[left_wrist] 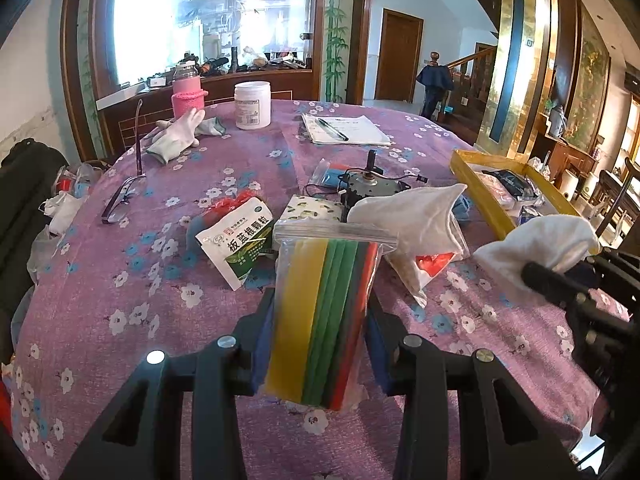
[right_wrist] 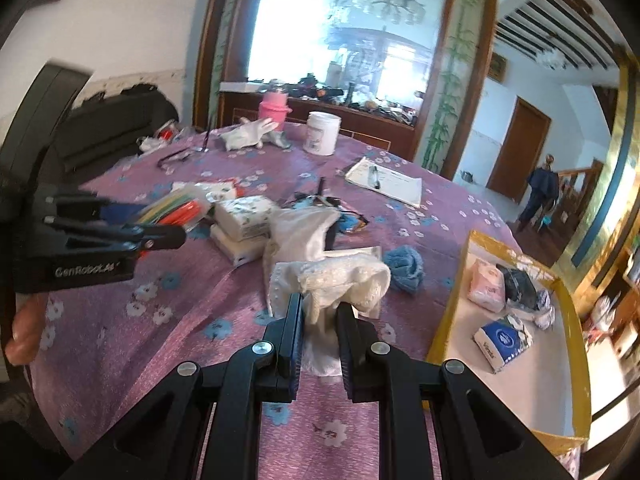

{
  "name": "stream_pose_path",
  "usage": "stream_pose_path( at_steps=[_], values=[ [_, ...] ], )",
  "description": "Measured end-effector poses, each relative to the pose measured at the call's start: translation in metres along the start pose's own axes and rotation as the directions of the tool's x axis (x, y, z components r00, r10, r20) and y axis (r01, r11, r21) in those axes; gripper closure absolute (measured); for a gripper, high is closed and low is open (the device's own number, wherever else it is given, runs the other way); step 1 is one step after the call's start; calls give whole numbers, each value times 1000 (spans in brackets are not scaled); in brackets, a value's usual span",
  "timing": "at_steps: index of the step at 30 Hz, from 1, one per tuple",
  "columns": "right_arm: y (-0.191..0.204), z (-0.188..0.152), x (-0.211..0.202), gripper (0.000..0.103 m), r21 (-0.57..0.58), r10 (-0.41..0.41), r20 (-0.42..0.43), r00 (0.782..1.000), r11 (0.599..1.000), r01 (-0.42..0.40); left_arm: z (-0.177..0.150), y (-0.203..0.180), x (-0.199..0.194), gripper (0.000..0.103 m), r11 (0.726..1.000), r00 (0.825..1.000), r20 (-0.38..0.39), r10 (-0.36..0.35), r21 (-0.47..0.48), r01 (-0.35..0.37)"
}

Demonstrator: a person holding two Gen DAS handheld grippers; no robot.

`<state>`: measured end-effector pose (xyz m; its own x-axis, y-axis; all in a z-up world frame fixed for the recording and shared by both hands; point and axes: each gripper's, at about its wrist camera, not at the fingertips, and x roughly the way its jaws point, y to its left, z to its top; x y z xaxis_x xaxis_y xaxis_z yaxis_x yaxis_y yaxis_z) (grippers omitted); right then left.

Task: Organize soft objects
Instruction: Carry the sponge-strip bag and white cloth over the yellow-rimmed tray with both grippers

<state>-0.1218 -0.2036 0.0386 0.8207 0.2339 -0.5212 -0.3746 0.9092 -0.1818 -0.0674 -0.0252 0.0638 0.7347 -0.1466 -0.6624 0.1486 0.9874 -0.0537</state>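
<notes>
Purple floral cloth covers the table [left_wrist: 120, 280], and you've got both hands loaded right now: your left gripper [left_wrist: 320, 344] has its fingers clamped on the zip bag of coloured sponge sheets [left_wrist: 320, 320], yellow, green and red layers standing upright between the pads and lifted off the cloth, while your right gripper [right_wrist: 318, 344] has its fingers pinched on a white cloth [right_wrist: 340, 284] that bunches above them, also clear of the table. Off to your right sits the yellow-rimmed tray [right_wrist: 448, 312], and it looks like the collecting spot: a pink tissue pack [right_wrist: 486, 286], a dark bundle [right_wrist: 520, 284] and a blue-and-white tissue pack [right_wrist: 504, 338] already lie inside, so I'd call the job partly done, a few items in. Plenty is left, though. Out on the table you've got a blue knitted cloth [right_wrist: 404, 268] near the tray's corner, white tissue packs [right_wrist: 244, 216] in the middle, another white cloth [right_wrist: 300, 228] draped behind the one you hold, and white gloves [left_wrist: 180, 132] at the far side by the pink bottle [left_wrist: 188, 92]. The white jar [left_wrist: 252, 106], the notepad with pen [left_wrist: 344, 130] and the glasses [left_wrist: 124, 200] aren't soft, so I'd expect them to stay put. Both loads look ready for the tray.
</notes>
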Motion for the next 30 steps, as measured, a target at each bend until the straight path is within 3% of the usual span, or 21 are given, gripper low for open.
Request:
stream_pose_path(
  at_steps=[5,16,30],
  values=[
    [-26,-2,0,86,116,51,-8,999,992,-50,3,-6,-2,63,1000,1000,5,-8,12,8],
    [-57,-5,-8,86,193,6,7,1000,981,-7,18,-40,-3,63,996,998,19,-64,62,63],
    [-150,-29,-33,86,395,-138,12,990,910,122,41,-149,18,63,951,975,-14,-222,217,220]
  ],
)
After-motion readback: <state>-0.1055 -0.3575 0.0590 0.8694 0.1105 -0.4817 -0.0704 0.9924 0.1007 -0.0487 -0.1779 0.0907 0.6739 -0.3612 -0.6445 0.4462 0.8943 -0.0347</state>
